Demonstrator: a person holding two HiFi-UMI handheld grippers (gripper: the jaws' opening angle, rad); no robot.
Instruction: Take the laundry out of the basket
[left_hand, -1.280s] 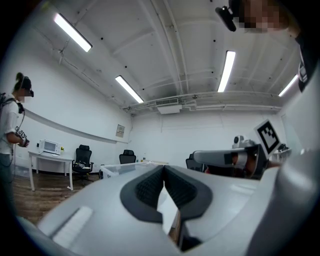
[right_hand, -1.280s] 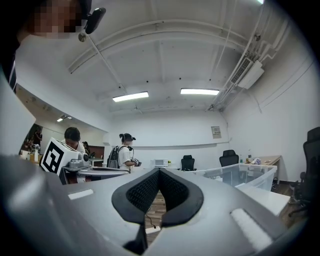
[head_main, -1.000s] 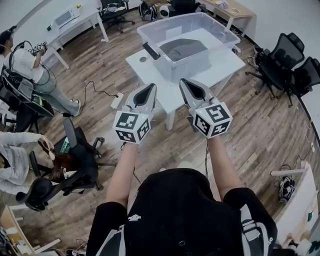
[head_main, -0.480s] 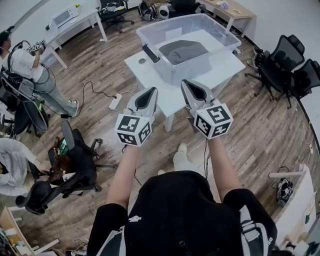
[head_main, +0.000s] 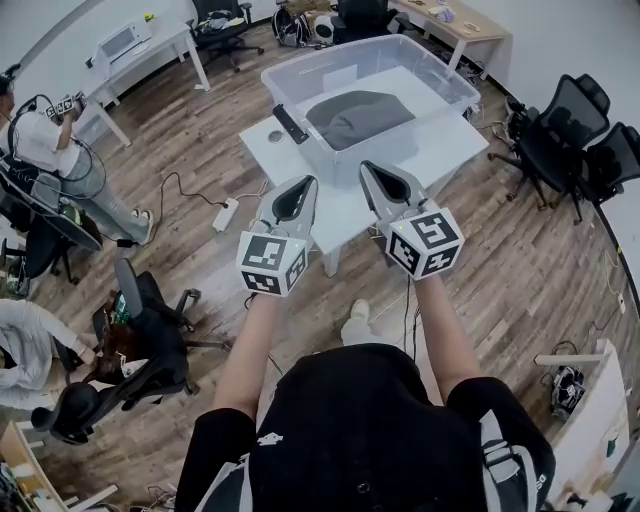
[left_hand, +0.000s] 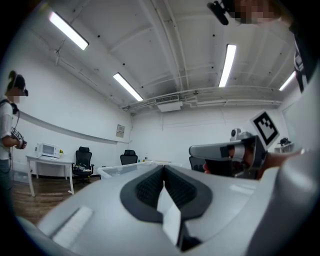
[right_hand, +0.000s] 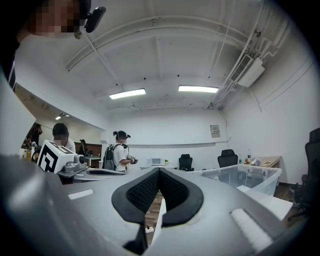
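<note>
A clear plastic basket (head_main: 440, 75) stands on a white table (head_main: 455, 135), and a grey garment (head_main: 358, 115) lies in a heap inside it. Both grippers are held level in front of the person, short of the table's near edge. My left gripper (head_main: 300, 184) is shut with nothing in it, its tips meeting in the left gripper view (left_hand: 162, 168). My right gripper (head_main: 372, 170) is shut and empty too (right_hand: 159, 171). The basket's rim (right_hand: 250, 172) shows ahead to the right in the right gripper view.
A black remote-like bar (head_main: 291, 124) lies on the table left of the basket. Black office chairs (head_main: 560, 125) stand at the right, and more chairs (head_main: 150, 330) and seated people at the left. A power strip (head_main: 225, 214) and cables lie on the wood floor.
Both grippers have moved forward toward the table, side by side and still shut. The table and basket now sit closer in the head view.
</note>
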